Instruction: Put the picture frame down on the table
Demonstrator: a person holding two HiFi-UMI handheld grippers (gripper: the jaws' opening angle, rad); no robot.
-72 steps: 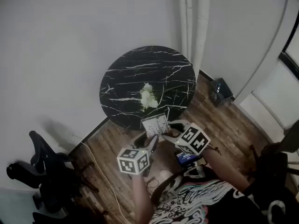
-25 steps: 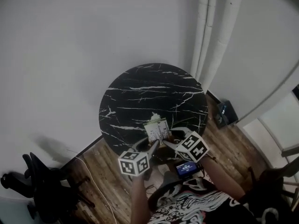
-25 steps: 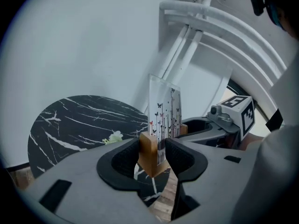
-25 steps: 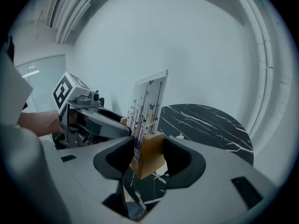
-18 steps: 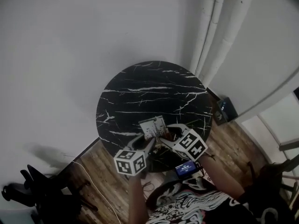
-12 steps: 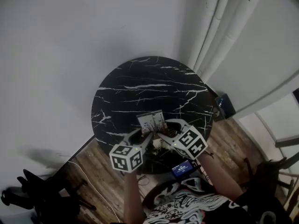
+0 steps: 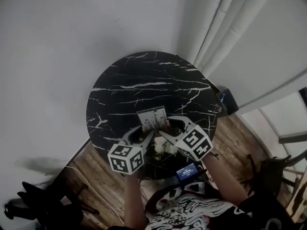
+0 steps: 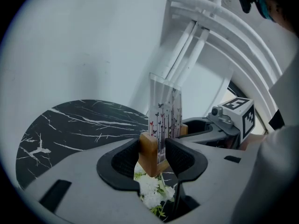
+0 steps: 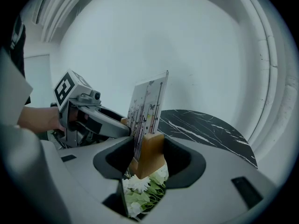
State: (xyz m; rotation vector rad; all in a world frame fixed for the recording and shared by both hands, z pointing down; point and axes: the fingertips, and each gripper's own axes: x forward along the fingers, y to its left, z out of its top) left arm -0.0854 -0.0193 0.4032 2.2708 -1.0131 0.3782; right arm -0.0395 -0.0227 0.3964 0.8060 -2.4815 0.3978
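The picture frame [image 7: 152,118] is a clear upright panel printed with small butterflies, set in a wooden base. It hangs above the near part of the round black marble table [image 7: 124,85]. My left gripper [image 7: 144,133] is shut on one end of the wooden base [image 8: 150,153]. My right gripper [image 7: 164,132] is shut on the other end of the base [image 9: 148,156]. The clear panel [image 8: 164,118] [image 9: 147,111] stands upright between the two grippers. White flowers [image 7: 162,147] [image 8: 152,188] [image 9: 140,186] lie on the table right below the frame.
White pipes [image 7: 218,25] run up the wall behind the table at the right. A dark small box [image 7: 225,101] sits on the wooden floor to the right, and a dark chair [image 7: 33,200] stands at the lower left. A phone [image 7: 188,172] glows below my right gripper.
Both grippers have carried the frame from beyond the table's near edge to over its near part. The white flowers, once ahead of the frame, now lie under it.
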